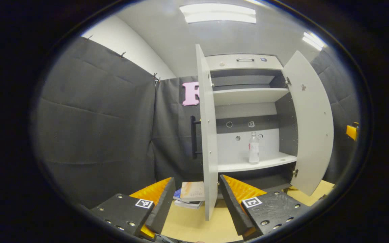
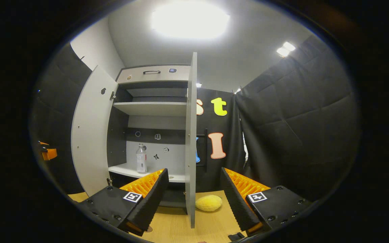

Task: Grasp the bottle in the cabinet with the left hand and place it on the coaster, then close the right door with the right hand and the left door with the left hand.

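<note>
Cabinet shelf (image 1: 265,163): upright clear bottle (image 1: 254,148), red-labelled.

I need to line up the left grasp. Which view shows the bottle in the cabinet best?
The left gripper view: the bottle stands upright on the lower shelf, unobstructed between both open doors. In the right gripper view the bottle is just as whole but dimmer, under ceiling glare.

The cabinet (image 1: 245,101) is pale grey — doors and shelves alike — with a dark grey band across its back panel and a black handle (image 1: 193,136) on the left door. The bottle (image 1: 254,148) is clear with a white label (red at one edge). The table (image 2: 181,226) is light wood-grain; a yellow lump (image 2: 208,203) lies on it.
</note>
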The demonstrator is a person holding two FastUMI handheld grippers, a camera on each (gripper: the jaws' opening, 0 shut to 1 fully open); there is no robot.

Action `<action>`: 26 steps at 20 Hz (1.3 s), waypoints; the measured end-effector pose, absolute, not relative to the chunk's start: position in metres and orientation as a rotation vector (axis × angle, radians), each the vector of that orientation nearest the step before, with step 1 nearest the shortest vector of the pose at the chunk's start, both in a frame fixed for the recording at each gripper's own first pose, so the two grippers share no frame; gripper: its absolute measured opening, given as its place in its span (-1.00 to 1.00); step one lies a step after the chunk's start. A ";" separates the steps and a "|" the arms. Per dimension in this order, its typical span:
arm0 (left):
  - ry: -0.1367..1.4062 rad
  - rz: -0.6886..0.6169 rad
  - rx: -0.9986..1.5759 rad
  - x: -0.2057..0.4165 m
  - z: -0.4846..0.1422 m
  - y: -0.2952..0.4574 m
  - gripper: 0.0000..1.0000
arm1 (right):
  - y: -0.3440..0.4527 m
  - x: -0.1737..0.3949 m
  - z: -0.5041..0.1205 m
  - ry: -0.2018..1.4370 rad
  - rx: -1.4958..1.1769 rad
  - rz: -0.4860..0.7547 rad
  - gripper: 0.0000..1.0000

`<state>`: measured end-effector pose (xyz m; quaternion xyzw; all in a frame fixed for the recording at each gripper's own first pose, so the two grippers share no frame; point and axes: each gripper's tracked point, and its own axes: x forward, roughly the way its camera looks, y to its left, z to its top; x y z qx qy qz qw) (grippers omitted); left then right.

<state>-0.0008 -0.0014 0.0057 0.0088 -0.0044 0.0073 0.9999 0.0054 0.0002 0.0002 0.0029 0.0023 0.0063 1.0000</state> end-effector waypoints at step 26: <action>-0.094 -0.265 -0.012 0.114 0.038 -0.159 0.59 | -0.031 0.043 -0.044 0.077 0.056 0.026 0.95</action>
